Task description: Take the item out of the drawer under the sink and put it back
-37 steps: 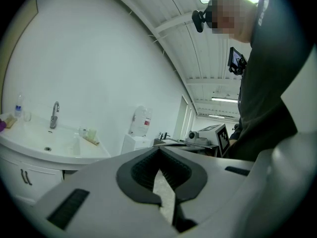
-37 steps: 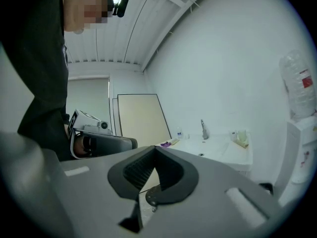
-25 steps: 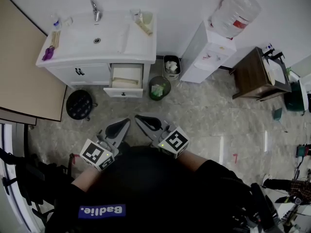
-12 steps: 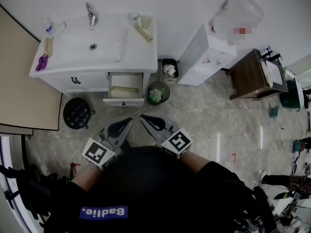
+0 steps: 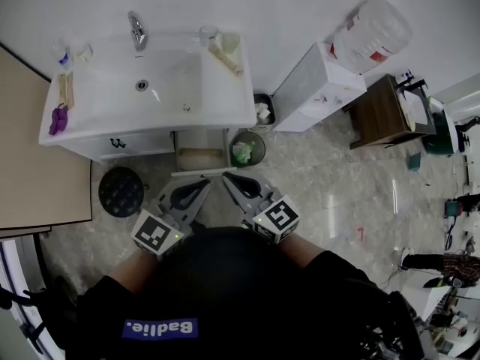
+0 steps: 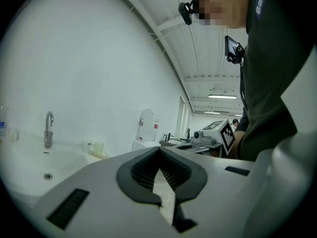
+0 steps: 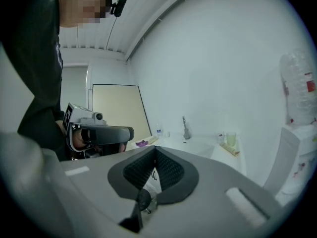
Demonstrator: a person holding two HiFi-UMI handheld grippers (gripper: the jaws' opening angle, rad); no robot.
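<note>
Two grippers hang side by side: the left gripper (image 5: 204, 184) and the right gripper (image 5: 226, 176), each with its fingers closed tip to tip on nothing. At their 12 o'clock the drawer (image 5: 187, 174) under the sink (image 5: 225, 112) stands open, with the beige item (image 5: 199, 157) inside. A round bin (image 5: 260, 147) sits at 1 o'clock.

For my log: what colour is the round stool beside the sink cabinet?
The round stool is black, clearest in the head view.
</note>
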